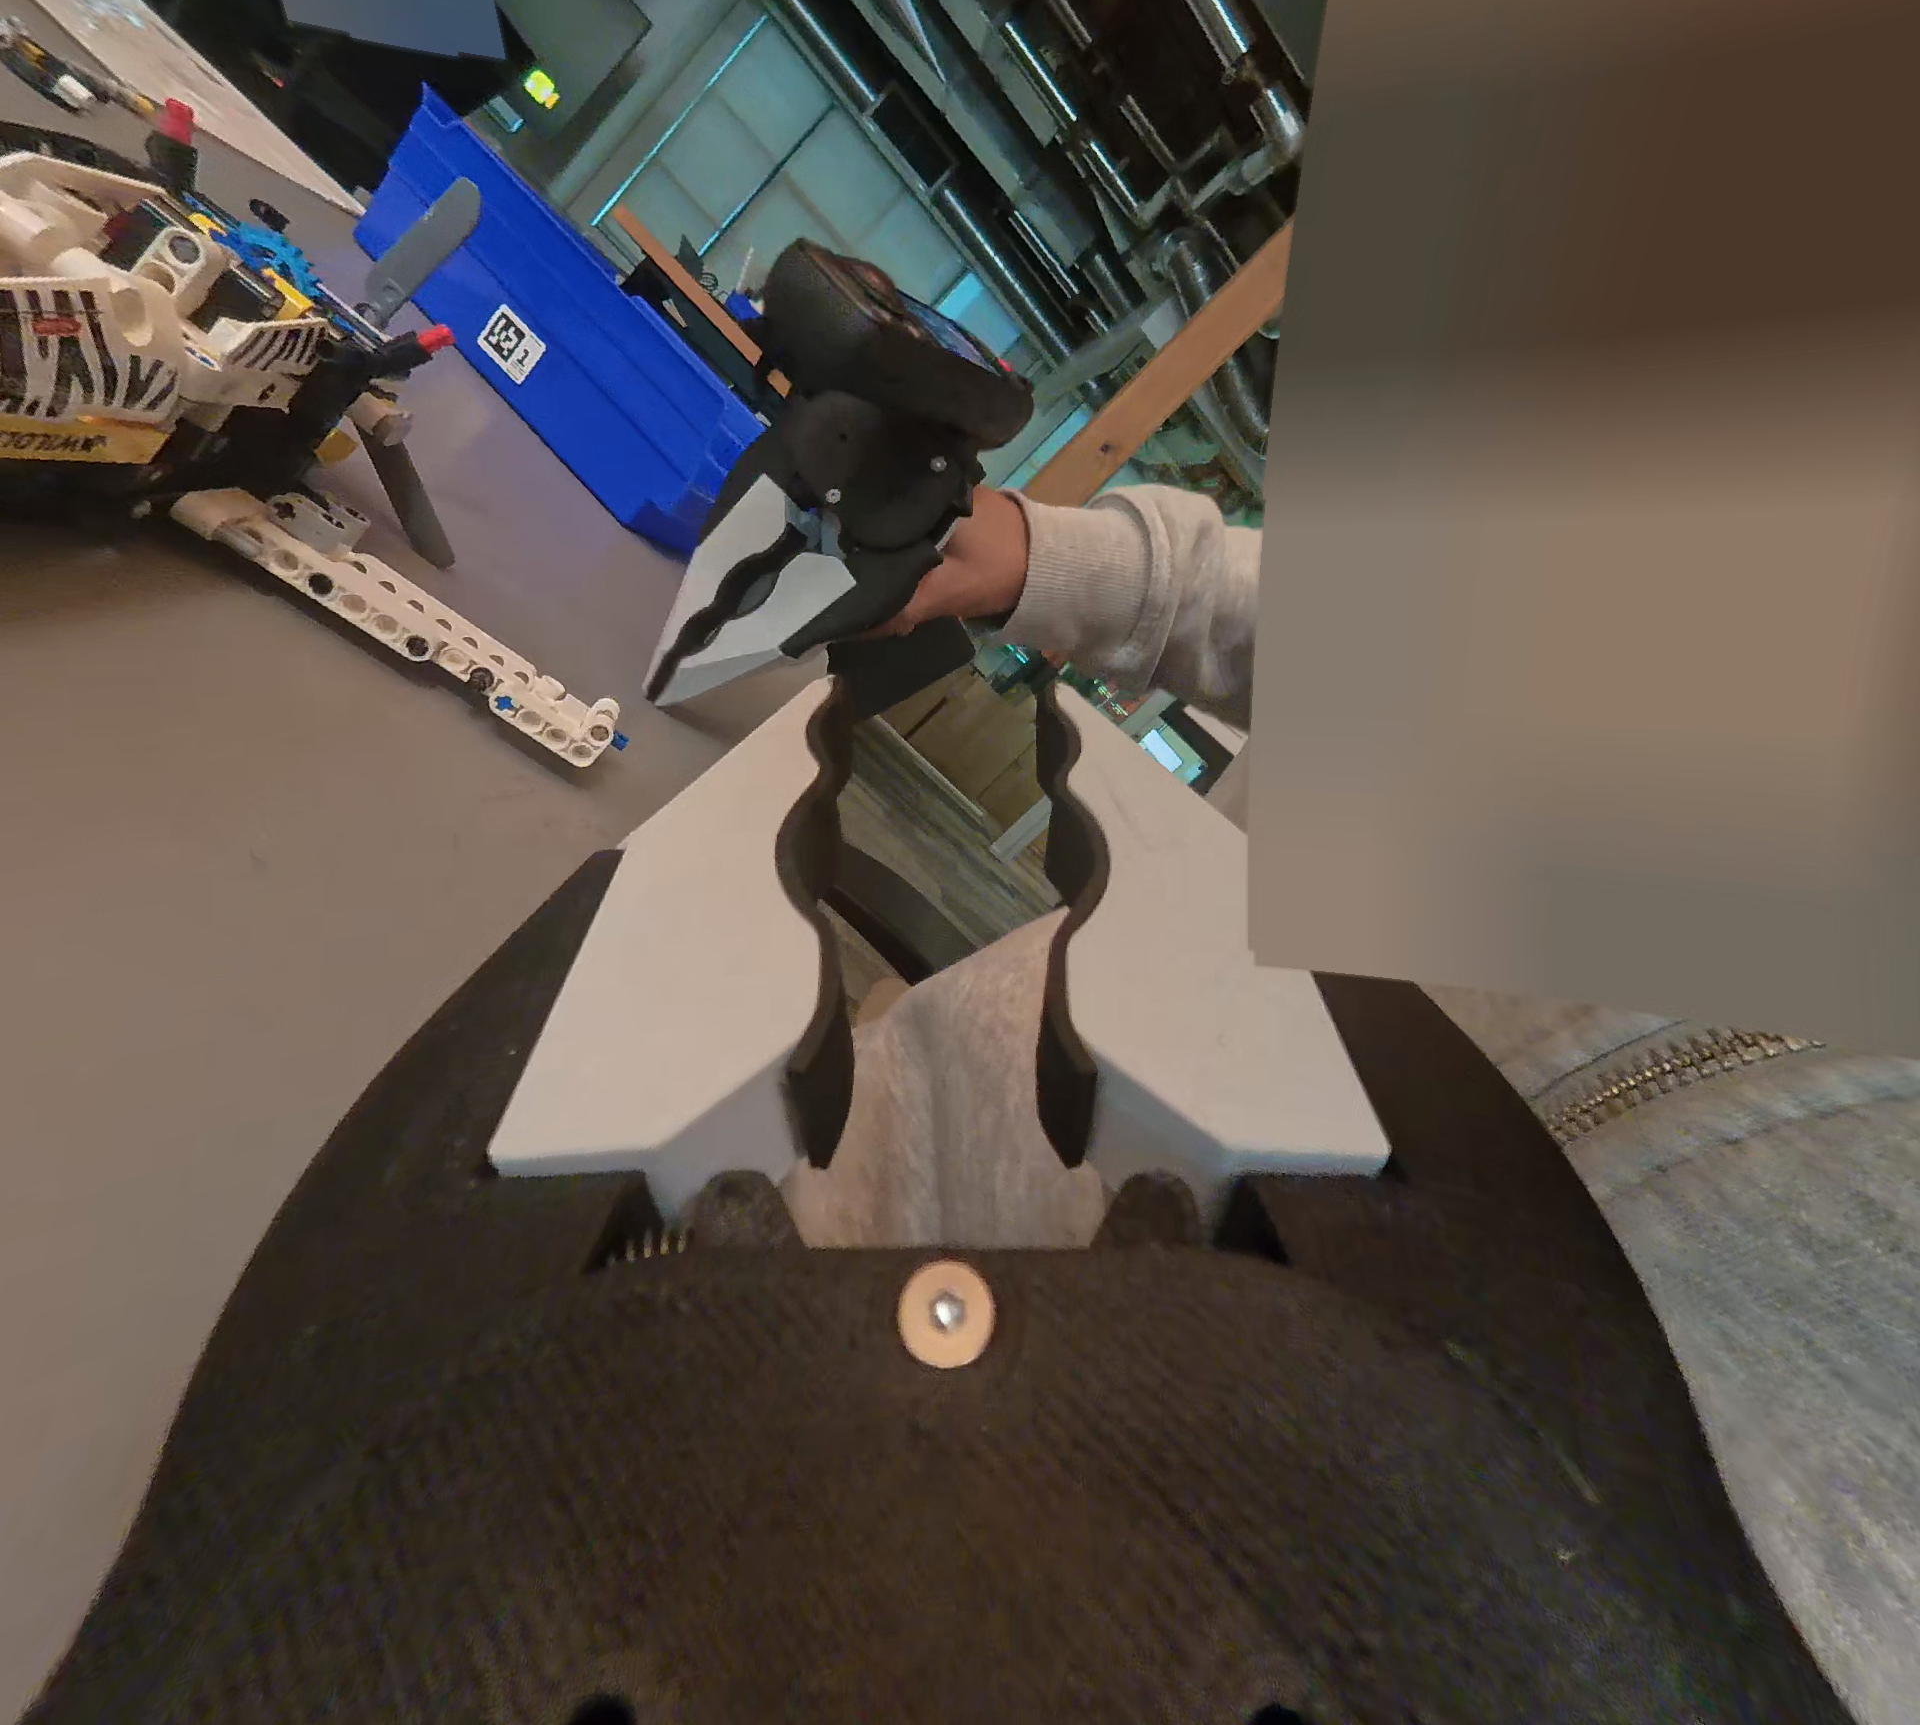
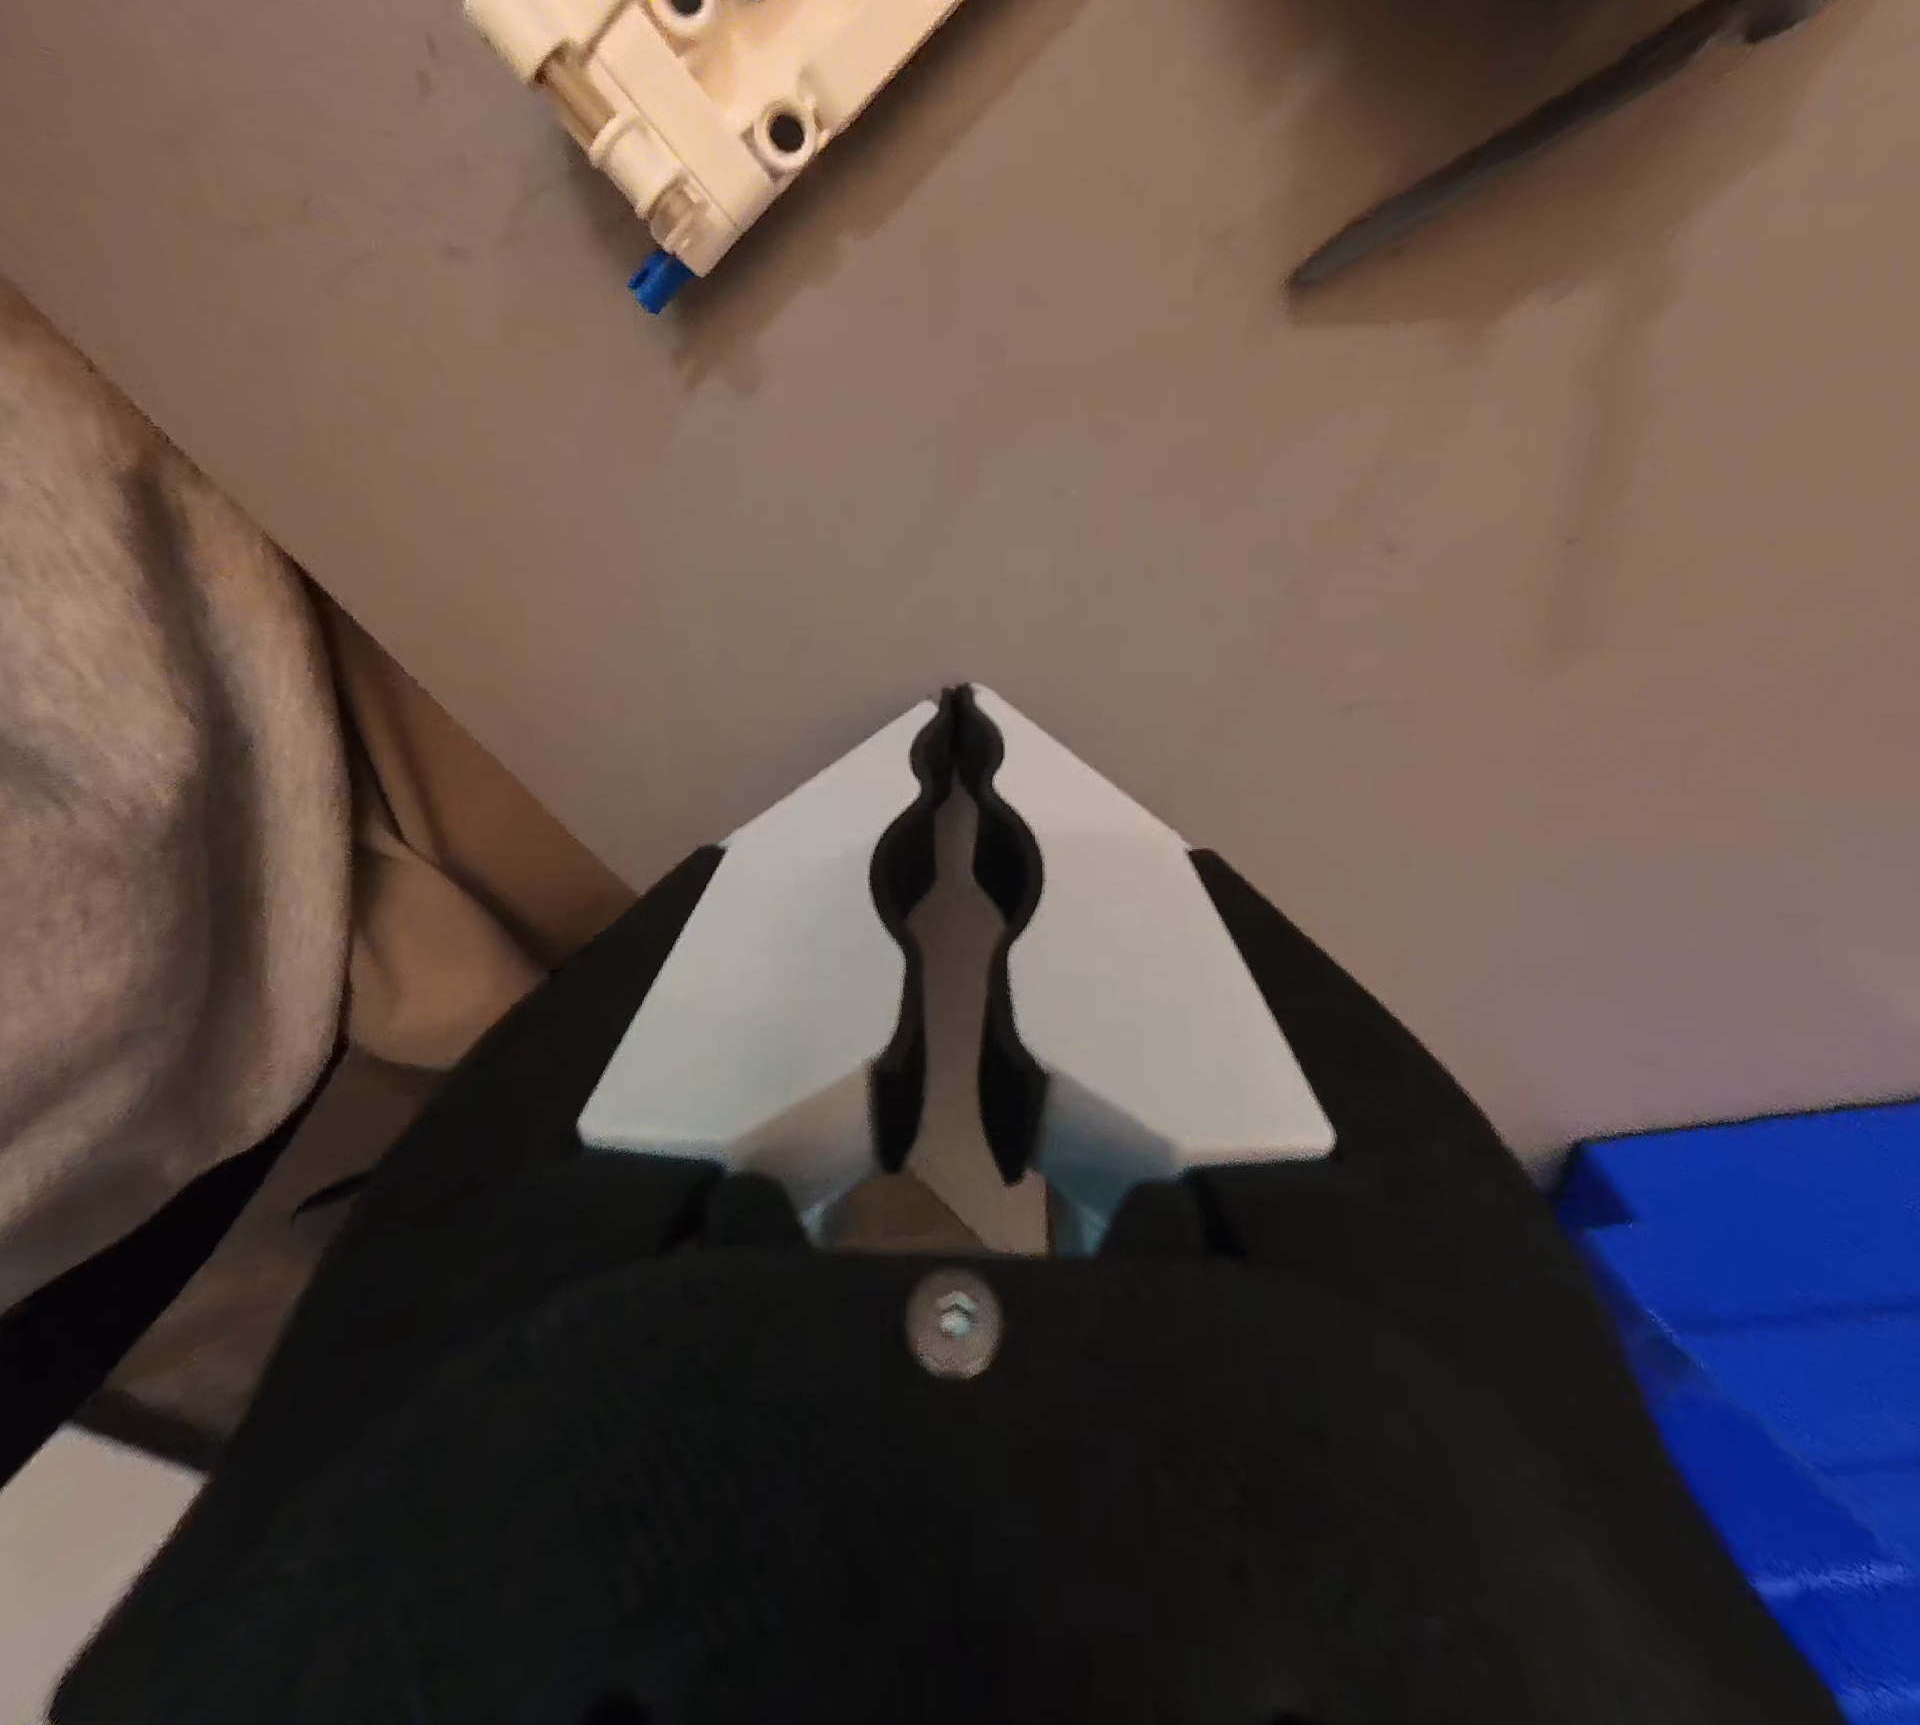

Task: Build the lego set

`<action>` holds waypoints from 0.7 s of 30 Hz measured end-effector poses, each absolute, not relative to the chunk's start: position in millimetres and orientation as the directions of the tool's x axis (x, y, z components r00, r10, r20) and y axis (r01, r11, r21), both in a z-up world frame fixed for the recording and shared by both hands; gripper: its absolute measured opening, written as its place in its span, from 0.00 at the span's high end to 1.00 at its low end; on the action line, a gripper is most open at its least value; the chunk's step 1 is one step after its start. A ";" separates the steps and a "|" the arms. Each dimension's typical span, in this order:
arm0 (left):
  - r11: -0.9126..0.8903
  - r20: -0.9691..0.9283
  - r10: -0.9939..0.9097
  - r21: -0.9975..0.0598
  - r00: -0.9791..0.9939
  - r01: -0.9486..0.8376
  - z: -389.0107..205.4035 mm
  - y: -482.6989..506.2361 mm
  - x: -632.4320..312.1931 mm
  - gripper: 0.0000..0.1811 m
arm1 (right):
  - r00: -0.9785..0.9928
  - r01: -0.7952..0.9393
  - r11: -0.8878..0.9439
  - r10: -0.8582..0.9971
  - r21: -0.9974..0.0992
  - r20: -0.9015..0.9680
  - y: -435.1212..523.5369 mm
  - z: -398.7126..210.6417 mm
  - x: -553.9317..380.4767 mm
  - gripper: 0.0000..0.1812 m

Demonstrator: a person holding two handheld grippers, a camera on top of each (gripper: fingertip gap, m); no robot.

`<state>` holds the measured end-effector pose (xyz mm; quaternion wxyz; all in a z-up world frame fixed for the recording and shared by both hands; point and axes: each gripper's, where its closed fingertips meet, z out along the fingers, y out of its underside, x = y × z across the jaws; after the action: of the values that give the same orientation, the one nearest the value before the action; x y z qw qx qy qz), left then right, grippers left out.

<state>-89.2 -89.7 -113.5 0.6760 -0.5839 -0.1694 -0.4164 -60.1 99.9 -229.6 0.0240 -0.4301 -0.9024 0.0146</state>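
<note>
Fingers of your right tool [image 2: 954, 696] are clenched empty; part them, then descend squarely over the boom [image 2: 727, 28] ahead.

Left tool [image 1: 940, 709] is released, idle.

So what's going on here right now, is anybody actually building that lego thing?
Not at this moment. A person holds a two-finger tool in each hand, and neither grips anything. The left tool is open and raised off the grey table. The right tool is shut and empty, just short of the white beam that sticks out from the partly built lego model. A blue bin sits behind.
</note>
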 end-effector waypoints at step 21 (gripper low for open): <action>-0.086 0.637 -0.256 -0.764 0.727 0.639 -128.0 -54.8 -73.8 0.82 | -0.245 0.861 0.140 0.957 -0.489 -0.158 169.5 -204.1 -0.5 0.90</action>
<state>-73.8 -54.8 -128.0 0.6599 -0.6544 -0.1466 -0.3390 -0.5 169.5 -204.1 0.0959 -0.6068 -0.7489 0.2485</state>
